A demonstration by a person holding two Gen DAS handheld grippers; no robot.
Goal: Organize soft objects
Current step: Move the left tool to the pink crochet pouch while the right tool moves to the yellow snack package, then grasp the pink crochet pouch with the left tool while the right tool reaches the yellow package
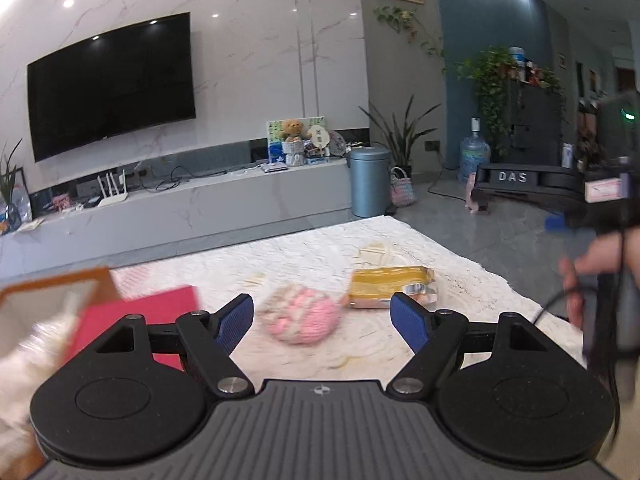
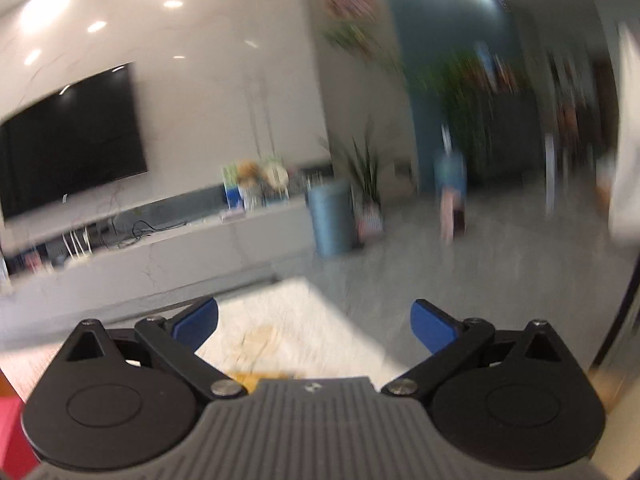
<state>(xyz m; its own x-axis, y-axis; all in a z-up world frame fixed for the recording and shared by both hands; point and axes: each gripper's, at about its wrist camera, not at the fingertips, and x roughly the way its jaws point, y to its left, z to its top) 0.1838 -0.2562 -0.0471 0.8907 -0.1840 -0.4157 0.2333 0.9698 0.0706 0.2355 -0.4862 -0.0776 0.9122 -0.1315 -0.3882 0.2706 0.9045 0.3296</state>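
A pink and white round soft toy (image 1: 300,314) lies on a cream cloth-covered table (image 1: 460,280), blurred by motion. Behind it to the right rests a yellow packet (image 1: 390,286). My left gripper (image 1: 322,320) hovers over the table, open, blue pads wide apart, the toy showing between them but untouched. A pink flat sheet (image 1: 140,312) and white fluffy fabric (image 1: 24,356) lie at the left. In the right wrist view my right gripper (image 2: 314,326) is open with nothing between its pads, above the table's corner (image 2: 288,320). A strip of something yellow (image 2: 260,378) peeks out just under it.
An orange-framed box (image 1: 52,288) stands at the table's left. A person's hand (image 1: 588,276) with the other gripper is at the right edge. Beyond are a TV (image 1: 112,84), a low cabinet (image 1: 180,212), a blue bin (image 1: 370,182) and grey floor (image 2: 480,264).
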